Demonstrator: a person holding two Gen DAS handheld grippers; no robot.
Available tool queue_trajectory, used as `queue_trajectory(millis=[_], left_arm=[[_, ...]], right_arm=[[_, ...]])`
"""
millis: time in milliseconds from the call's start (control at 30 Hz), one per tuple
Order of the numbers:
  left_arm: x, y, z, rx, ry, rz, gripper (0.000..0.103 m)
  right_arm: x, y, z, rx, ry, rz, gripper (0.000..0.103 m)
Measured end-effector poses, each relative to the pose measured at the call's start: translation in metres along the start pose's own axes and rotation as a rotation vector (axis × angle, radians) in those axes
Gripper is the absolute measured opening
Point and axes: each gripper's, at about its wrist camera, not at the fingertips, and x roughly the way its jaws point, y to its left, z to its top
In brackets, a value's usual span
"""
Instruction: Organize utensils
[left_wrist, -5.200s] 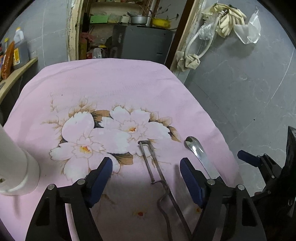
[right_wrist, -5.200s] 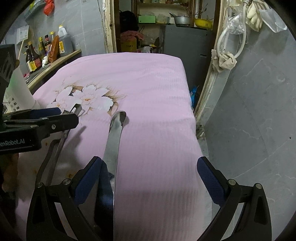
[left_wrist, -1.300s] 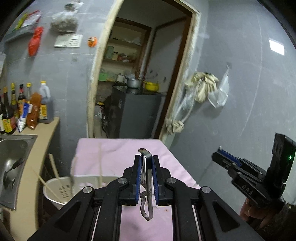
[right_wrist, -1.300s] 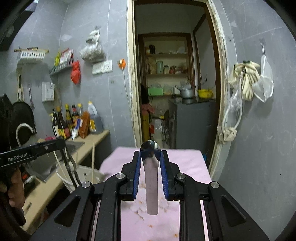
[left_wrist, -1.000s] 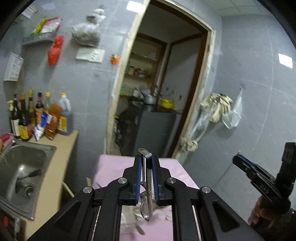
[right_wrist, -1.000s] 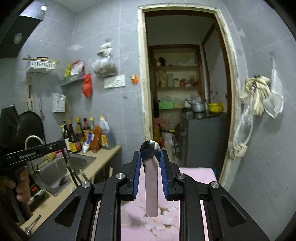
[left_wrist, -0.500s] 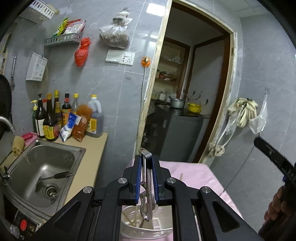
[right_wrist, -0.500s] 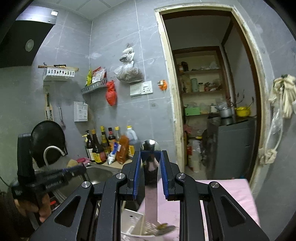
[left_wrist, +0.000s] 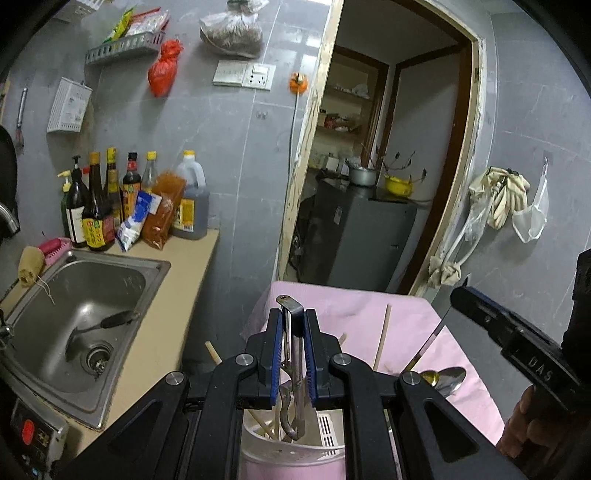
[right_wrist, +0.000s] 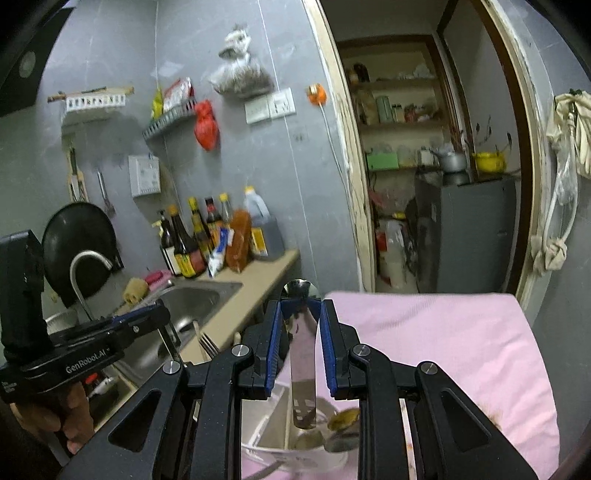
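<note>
Two black grippers: the left gripper (left_wrist: 293, 354) clamps one thin metal peeler (left_wrist: 293, 373), the right gripper (right_wrist: 299, 354) clamps one steel spoon (right_wrist: 303, 369), both above the white plastic utensil holder (left_wrist: 291, 452) at the pink tablecloth's (right_wrist: 443, 339) near edge, beside the steel sink (left_wrist: 74, 314).

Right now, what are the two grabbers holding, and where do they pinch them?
The left gripper pinches a thin metal peeler near its top end. The right gripper pinches a metal spoon just under its bowl, handle hanging down.
</note>
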Motion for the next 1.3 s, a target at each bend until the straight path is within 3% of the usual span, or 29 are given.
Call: queue_trajectory(millis=[167,233,267,300,400,433,467,633,767,967,1133,1300], left_arm=[[0.007,-0.002,-0.008,0.013,0.043,0.011,0.011],[0.006,-0.001,-0.010,0.010,0.054,0.000,0.012],[0.006,-0.001,-0.010,0.013,0.060,-0.004,0.013],[0.005,-0.001,-0.011,0.016,0.063,-0.002,0.016],[-0.003,-0.001,-0.011,0.016,0.048,-0.016,0.039],[-0.007,-0.001,-0.011,0.006,0.035,-0.024,0.051],[-0.012,0.000,-0.011,-0.009,0.018,-0.032,0.056],[-0.026,-0.007,-0.008,-0.004,0.001,-0.036,0.058],[-0.039,-0.018,-0.007,-0.001,-0.020,-0.045,0.073],[-0.064,-0.039,-0.013,0.000,-0.055,-0.050,0.087],[-0.092,-0.058,-0.027,0.011,-0.089,-0.022,0.097],[-0.126,-0.075,-0.048,0.009,-0.100,-0.001,0.099]], right_arm=[[0.004,0.001,-0.009,0.014,0.055,-0.015,0.021],[-0.002,0.002,-0.010,0.016,0.050,-0.021,0.034],[-0.007,0.002,-0.010,0.020,0.039,-0.023,0.034],[-0.013,0.002,-0.010,0.023,0.027,-0.026,0.034],[-0.028,0.002,-0.007,0.023,0.007,-0.044,0.034],[-0.032,0.002,-0.005,0.022,0.002,-0.049,0.035],[-0.038,0.001,-0.005,0.020,-0.007,-0.060,0.035],[-0.074,-0.006,0.001,0.025,-0.064,-0.114,0.048],[-0.099,-0.013,0.004,0.030,-0.093,-0.152,0.053],[-0.144,-0.025,-0.001,0.027,-0.125,-0.195,0.066],[-0.187,-0.036,-0.014,0.026,-0.132,-0.228,0.082],[-0.231,-0.046,-0.029,0.029,-0.135,-0.261,0.093]])
